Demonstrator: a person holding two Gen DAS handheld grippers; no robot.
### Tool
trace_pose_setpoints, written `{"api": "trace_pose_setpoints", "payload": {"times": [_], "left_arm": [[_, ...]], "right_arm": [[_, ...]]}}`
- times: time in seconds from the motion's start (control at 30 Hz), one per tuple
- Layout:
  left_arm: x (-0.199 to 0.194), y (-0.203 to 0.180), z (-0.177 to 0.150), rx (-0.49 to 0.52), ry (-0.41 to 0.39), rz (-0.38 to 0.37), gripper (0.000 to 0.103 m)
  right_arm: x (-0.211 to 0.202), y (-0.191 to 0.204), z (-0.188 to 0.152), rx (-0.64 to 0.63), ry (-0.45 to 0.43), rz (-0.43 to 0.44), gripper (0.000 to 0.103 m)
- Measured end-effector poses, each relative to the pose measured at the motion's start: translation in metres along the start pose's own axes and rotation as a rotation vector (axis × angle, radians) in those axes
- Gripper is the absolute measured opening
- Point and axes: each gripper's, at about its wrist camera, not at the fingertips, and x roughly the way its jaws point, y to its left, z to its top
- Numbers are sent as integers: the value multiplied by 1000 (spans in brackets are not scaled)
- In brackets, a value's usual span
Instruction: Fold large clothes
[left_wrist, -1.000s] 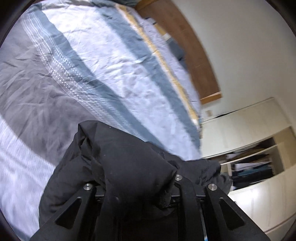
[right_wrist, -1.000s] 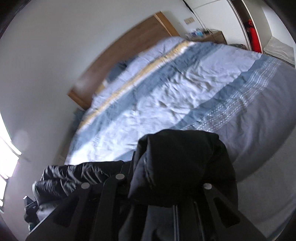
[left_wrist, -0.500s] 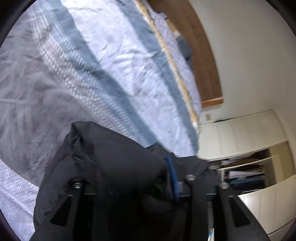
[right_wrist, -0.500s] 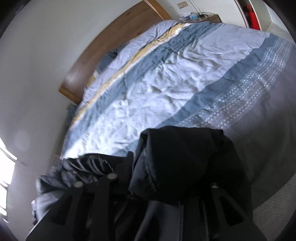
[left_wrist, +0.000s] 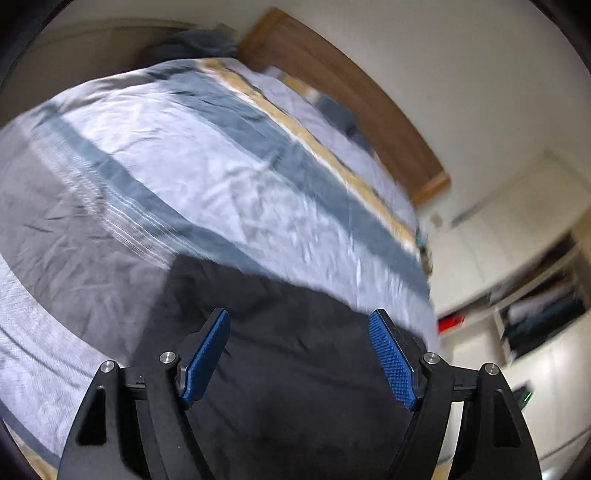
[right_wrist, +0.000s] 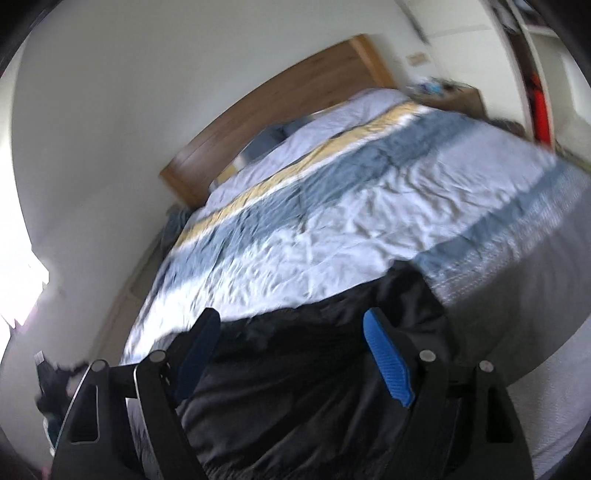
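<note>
A large black garment (left_wrist: 295, 350) lies spread on the near edge of the bed, below both grippers; it also shows in the right wrist view (right_wrist: 306, 369). My left gripper (left_wrist: 301, 321) is open and empty just above it, blue pads (left_wrist: 391, 362) wide apart. My right gripper (right_wrist: 291, 321) is open and empty above the same cloth, its blue pads (right_wrist: 388, 365) apart. The near part of the garment is hidden behind the gripper frames.
The bed (left_wrist: 184, 155) has a striped blue, grey and yellow cover (right_wrist: 351, 206) and a wooden headboard (right_wrist: 280, 99). White wardrobes with open shelves (left_wrist: 535, 317) stand at the right. A nightstand (right_wrist: 447, 92) sits beside the headboard. A bright window (right_wrist: 18, 266) is at the left.
Both grippers were shut on bunched black cloth. Now both are open and the garment lies flat on the bed. Both views have tilted up and are blurred.
</note>
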Motion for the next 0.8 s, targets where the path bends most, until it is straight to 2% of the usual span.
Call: {"api": "trace_pose_setpoints", "payload": {"times": [0.2,0.27,0.33,0.43,0.6,0.7,0.8], "left_arm": [[69,-73,-64,248,125,62,76],[97,-87,-75,312,143,106,76],[130,-95,-77,377,151,206,77],[174,-89,-65,377,213,279,83],[225,-78,-44,366,251,338,89],[242,-77,-35,356,270,340,93],[244,-69,-22,326,279,306,95]], "right_arm": [[51,75,-48,-203,81,-24,79],[80,83,-61,-231,121,-36,79],[112,88,-68,-273,151,-99,79],[154,82,-65,-284,194,-156,79],[205,67,-51,-253,234,-190,80],[223,56,-44,-230,263,-167,80],[223,34,-28,-176,272,-115,80]]}}
